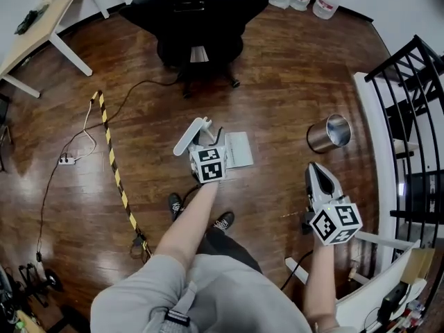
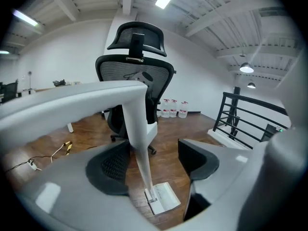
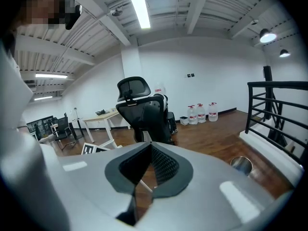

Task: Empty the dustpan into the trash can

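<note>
Dustpan (image 1: 238, 149) stands on the wood floor (image 1: 291, 68) near the middle of the scene, its white tray flat down and its long handle (image 2: 138, 143) rising from it. The metal trash can (image 1: 329, 134) sits well apart to the right. It looks like light, stiff plastic that may swing awkwardly on the long handle, so the upper handle seems the place to grip, keeping the tray level. The left gripper (image 2: 155, 166) stands wide, with the handle between its jaws but not squeezed. The right gripper (image 3: 143, 173) has its jaws together and holds nothing.
</note>
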